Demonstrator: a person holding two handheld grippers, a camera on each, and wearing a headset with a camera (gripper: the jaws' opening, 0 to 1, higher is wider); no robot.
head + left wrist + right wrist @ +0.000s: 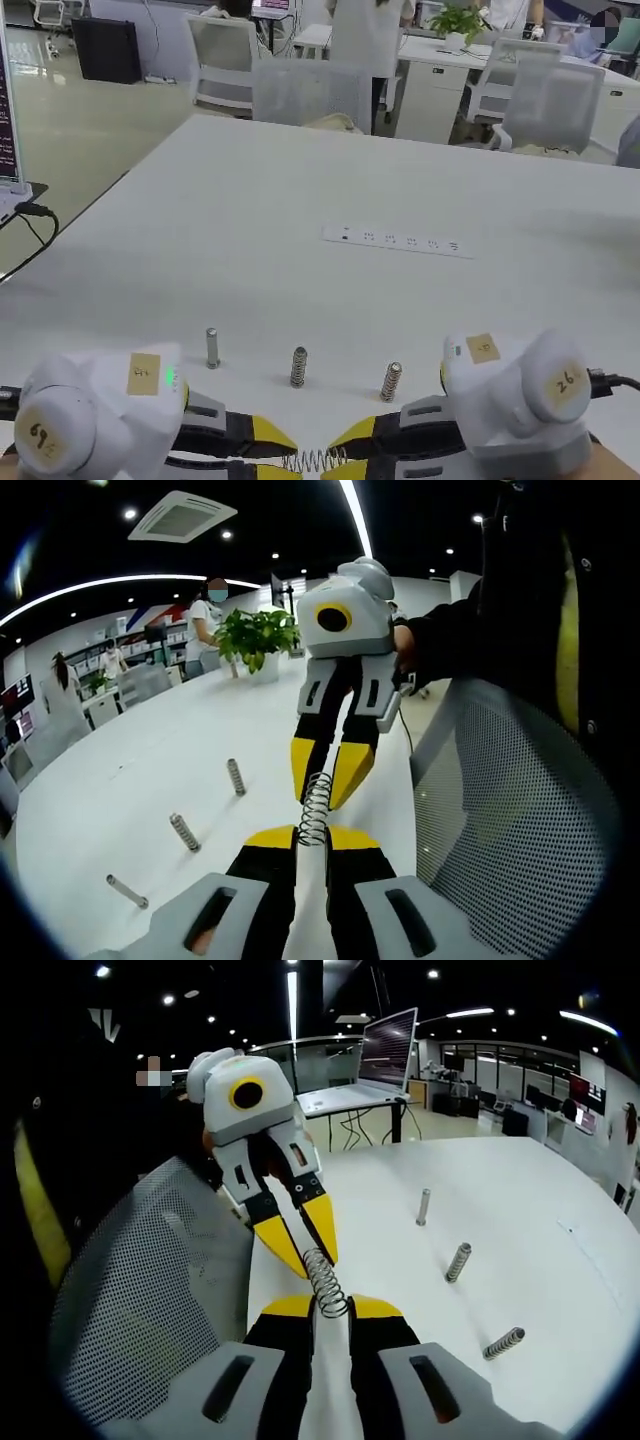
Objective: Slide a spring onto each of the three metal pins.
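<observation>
Nearest: left gripper (pixel 283 455) and right gripper (pixel 347 455) at the bottom edge of the head view, tips facing each other. The lower jaw of each is clipped by the frame. A loose spring (pixel 315 460) lies level between them, its lower coils partly cut off.

In the left gripper view its own yellow tips are closed to a narrow gap and pinch the near end of the loose spring (pixel 315 805). The right gripper (pixel 325 777) pinches the far end the same way. The right gripper view mirrors this, with the left gripper (pixel 300 1245) on the far end. A mesh chair back (pixel 520 820) and a dark sleeve (pixel 450 640) sit behind. The spring hangs over the near side of the white table (pixel 300 180).

Just beyond, three pins stand in a row. The bare pin (pixel 212 348) is at left. The middle pin (pixel 298 367) and right-hand pin (pixel 391 381) each wear a spring, shafts hidden under the coils.

Farther out lies a white power strip (pixel 398 240), sockets too small to read. Beyond the far table edge are grey chairs (pixel 310 95), a potted plant (pixel 458 20) and standing people cut off at the top.
</observation>
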